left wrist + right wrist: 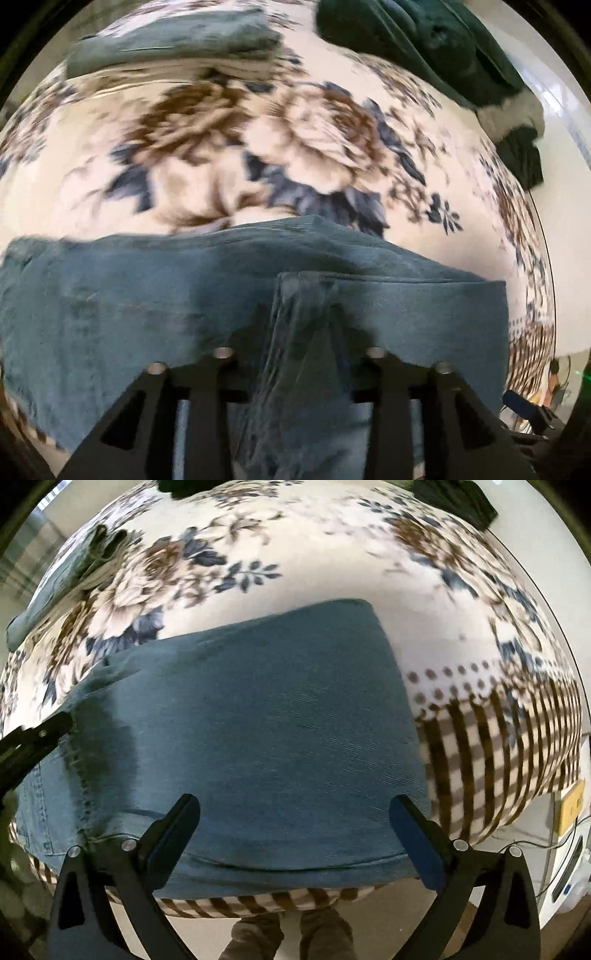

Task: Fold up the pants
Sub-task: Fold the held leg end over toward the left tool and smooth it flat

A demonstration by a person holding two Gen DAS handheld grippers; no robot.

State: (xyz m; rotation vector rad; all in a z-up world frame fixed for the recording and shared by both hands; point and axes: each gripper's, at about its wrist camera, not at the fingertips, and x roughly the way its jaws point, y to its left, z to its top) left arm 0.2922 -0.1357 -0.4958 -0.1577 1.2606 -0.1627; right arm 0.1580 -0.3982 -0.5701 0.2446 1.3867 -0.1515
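Note:
The blue denim pants [266, 734] lie partly folded on a floral blanket [332, 554], near its front edge. My right gripper [295, 814] is open and empty, its fingers [173, 834] spread just above the denim. My left gripper [299, 317] is shut on a fold of the pants [110, 295] and holds that edge lifted; the cloth hides its fingertips. The left gripper also shows at the left edge of the right wrist view [33, 738], at the pants' left side.
A folded grey-green garment [173, 40] lies at the far left of the blanket [221, 155]. Dark green clothes [424, 40] are piled at the far right. The blanket's striped border [498, 746] hangs over the front edge. A person's legs [288, 938] stand below.

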